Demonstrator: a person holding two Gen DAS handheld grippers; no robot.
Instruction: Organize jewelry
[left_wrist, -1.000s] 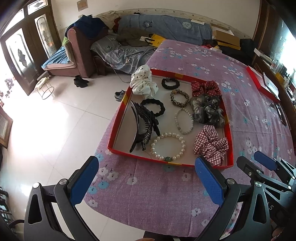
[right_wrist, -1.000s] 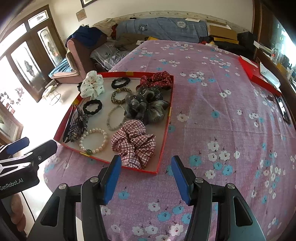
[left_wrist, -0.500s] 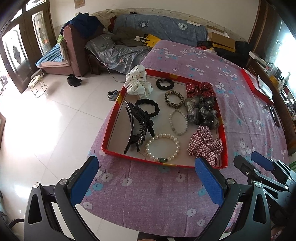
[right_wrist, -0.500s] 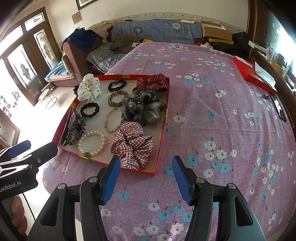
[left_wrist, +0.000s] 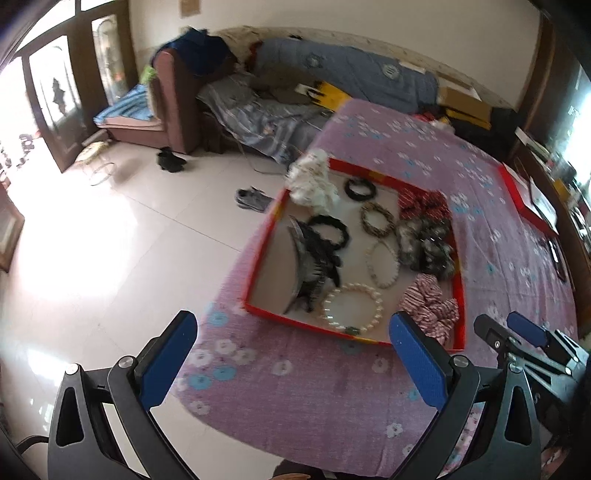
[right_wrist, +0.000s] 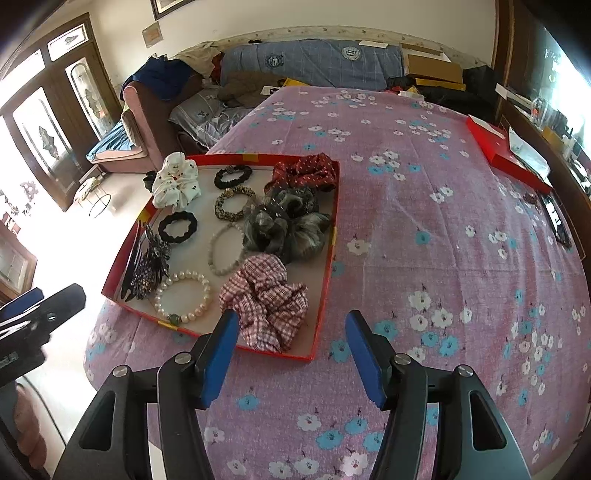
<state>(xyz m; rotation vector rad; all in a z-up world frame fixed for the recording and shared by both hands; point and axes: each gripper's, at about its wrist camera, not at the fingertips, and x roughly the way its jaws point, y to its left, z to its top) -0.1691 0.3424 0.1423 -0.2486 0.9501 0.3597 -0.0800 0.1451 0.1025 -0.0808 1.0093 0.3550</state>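
Observation:
A red tray (right_wrist: 322, 291) lies on the purple flowered tablecloth (right_wrist: 424, 229), near its left edge. In it are a pearl bracelet (right_wrist: 204, 295), a plaid scrunchie (right_wrist: 266, 299), a black claw clip (right_wrist: 147, 266), a grey scrunchie (right_wrist: 284, 225), a white scrunchie (right_wrist: 175, 181) and a red dotted scrunchie (right_wrist: 306, 171). My right gripper (right_wrist: 291, 317) hovers at the tray's near right corner. Its jaws are opening and hold nothing. My left gripper (left_wrist: 291, 325) hangs wide open before the tray's (left_wrist: 258, 254) near edge, with nothing between its fingers.
A second red box (right_wrist: 506, 155) with papers lies at the table's far right edge. Dark small items (right_wrist: 554, 218) sit along the right side. White tiled floor (left_wrist: 110, 240) drops away left of the table. Sofas piled with clothes (right_wrist: 314, 62) stand beyond it.
The left gripper has drawn back and up, so the tray sits farther right and smaller in its blurred view. The right gripper's jaws have spread a little wider.

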